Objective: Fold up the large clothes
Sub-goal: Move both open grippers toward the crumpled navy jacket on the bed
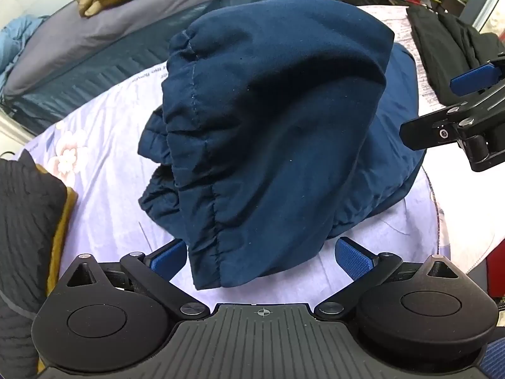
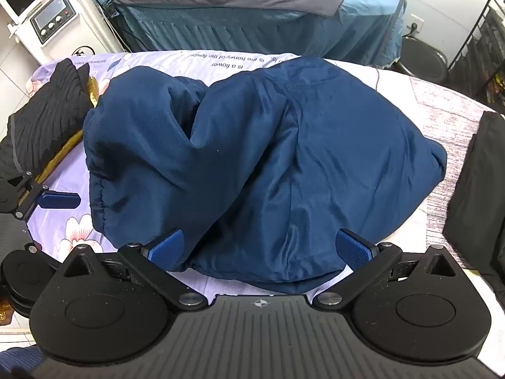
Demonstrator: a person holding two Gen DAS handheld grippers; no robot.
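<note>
Clothes lie in a heap on the table: a big dark blue jacket (image 2: 252, 164) sits bunched up in the middle of the flowery purple cloth (image 2: 75, 224) that covers the table. The left gripper (image 1: 262, 259) has its two blue fingers spread wide, with the gathered edge of the jacket lying between them, but they do not pinch it. The right gripper (image 2: 262, 249) is spread wide too, and the near edge of the jacket lies between its fingers. A black folded piece (image 2: 47, 120) lies to the left, and another black pile (image 1: 448, 47) lies to the right. A bed (image 2: 252, 9) stands behind the table.
</note>
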